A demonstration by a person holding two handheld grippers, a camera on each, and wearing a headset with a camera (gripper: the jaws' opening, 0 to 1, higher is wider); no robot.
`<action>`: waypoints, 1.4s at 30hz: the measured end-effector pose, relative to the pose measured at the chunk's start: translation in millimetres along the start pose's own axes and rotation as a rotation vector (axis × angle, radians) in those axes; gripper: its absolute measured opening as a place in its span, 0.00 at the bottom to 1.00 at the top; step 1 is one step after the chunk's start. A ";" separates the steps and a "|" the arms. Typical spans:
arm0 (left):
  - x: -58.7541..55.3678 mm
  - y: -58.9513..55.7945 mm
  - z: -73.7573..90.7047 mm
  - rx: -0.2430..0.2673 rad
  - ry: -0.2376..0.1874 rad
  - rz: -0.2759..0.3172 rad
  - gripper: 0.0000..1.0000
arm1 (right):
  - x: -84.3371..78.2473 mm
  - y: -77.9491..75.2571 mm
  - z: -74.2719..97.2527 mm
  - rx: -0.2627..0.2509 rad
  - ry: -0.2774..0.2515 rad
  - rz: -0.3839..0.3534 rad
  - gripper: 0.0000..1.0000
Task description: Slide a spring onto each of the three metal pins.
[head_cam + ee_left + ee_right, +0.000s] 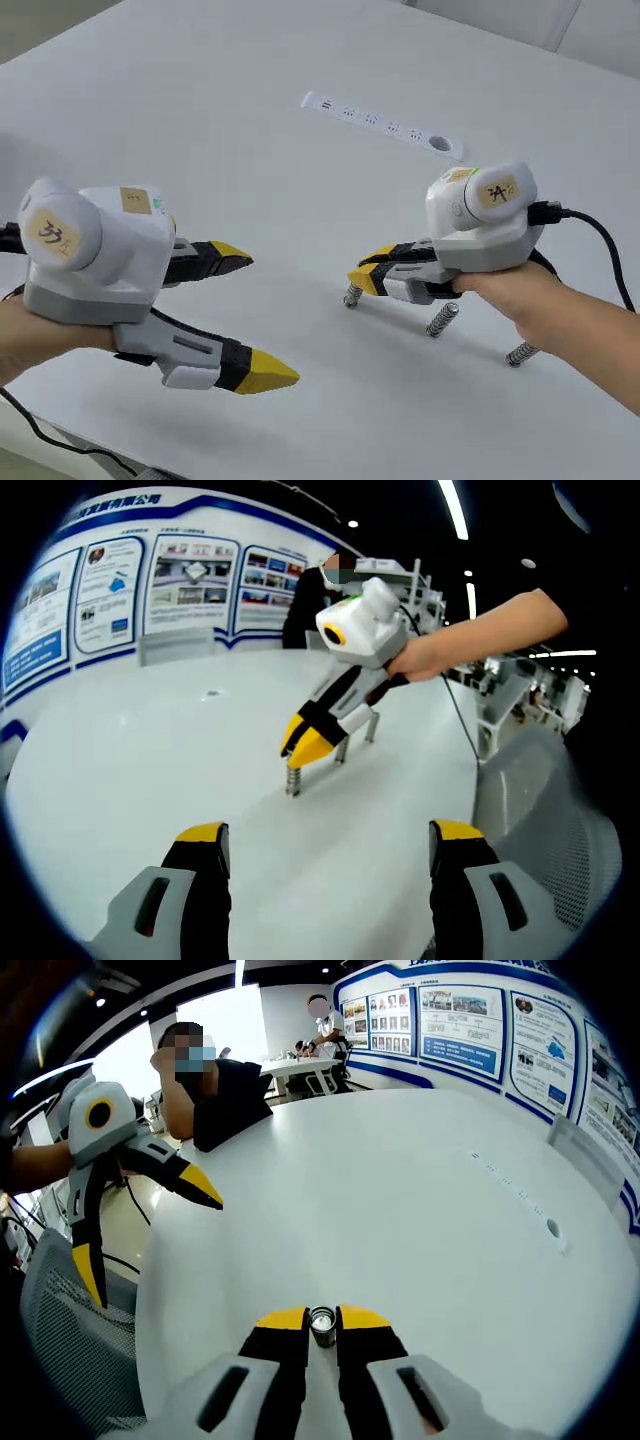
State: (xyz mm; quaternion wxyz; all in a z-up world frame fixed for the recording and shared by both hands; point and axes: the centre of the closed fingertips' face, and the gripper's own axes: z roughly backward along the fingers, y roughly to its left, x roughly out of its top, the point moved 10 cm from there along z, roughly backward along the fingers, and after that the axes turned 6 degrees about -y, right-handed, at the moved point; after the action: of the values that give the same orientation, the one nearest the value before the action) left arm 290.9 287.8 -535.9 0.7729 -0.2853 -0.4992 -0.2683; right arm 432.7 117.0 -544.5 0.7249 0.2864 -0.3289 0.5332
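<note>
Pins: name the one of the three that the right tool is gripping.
The leftmost pin in the head view: the right tool is shut on its top. The middle pin and rightmost pin stand free.

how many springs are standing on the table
3 in a row: first spring between the right gripper tips, second under it, third at the row's right end. None looks hidden.

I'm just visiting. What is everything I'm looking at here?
table: one, white, under everything
power strip: one, white, table's far side
pins with springs: three, silvery, in a row on the table
wall posters: several, blue and white, behind the table
seated person: one, black top, table's far edge
mesh chair: one, grey, beside the table
left gripper: one, white with yellow tips, open above the table
right gripper: one, white with yellow tips, shut on one pin's top
</note>
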 end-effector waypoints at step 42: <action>11.0 -0.3 -1.6 -0.008 -0.023 0.019 0.83 | 0.1 0.5 9.0 -0.034 0.027 0.080 0.22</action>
State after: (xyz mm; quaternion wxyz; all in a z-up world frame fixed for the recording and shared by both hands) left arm 295.7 285.1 -526.2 0.7685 -0.2962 -0.5043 -0.2595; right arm 430.8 110.3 -538.8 0.7120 0.2535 -0.3395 0.5600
